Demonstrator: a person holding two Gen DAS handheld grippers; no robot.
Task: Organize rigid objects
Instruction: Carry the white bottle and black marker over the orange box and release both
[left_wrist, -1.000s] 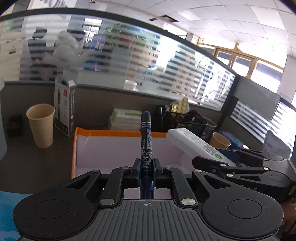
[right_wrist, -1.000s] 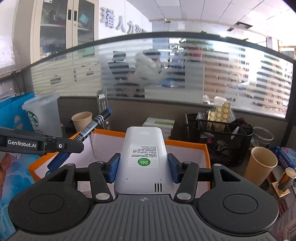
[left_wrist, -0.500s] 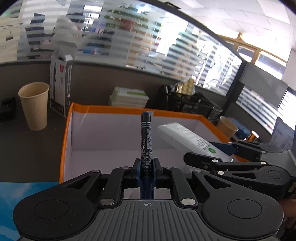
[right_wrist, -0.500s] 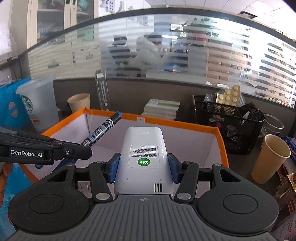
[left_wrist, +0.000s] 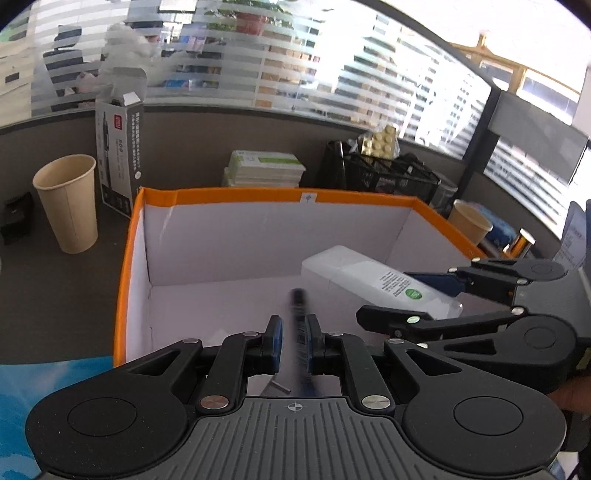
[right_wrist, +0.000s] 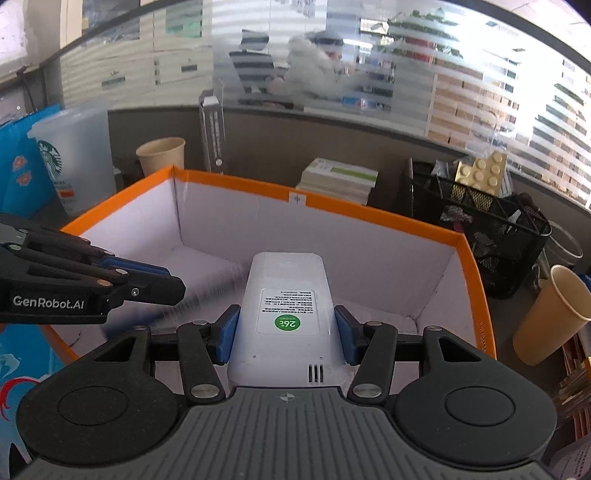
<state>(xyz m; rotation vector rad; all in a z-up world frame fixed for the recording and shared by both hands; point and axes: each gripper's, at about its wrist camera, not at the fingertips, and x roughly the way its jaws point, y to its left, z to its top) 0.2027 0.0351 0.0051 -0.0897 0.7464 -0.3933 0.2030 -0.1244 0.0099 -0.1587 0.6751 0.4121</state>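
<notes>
**Marker blurs between parted jaws over orange-rimmed box**

Grippers work side by side above an open cardboard box w/ orange rim and white inside. Left gripper has its blue pads apart: a dark marker shows as a motion-blurred streak between them, close to the right pad, gap visible on the left side. Whether either pad touches the marker can't be told thru the blur. In the right wrist view the same marker is only a faint smear off the tip of the left gripper, over the box floor.

Right gripper is closed on a white remote control, blue pads pressed to both long sides, label w/ green "26" sticker facing up. Remote control is held over the box's right half, nose toward the far wall; from the left wrist view the right gripper reaches in from the right.

Around the box: paper cup and tall dark carton at left, stacked booklets behind the far wall, black mesh basket holding a yellow building-block plate, second paper cup at right, clear Starbucks cup at far left.
</notes>
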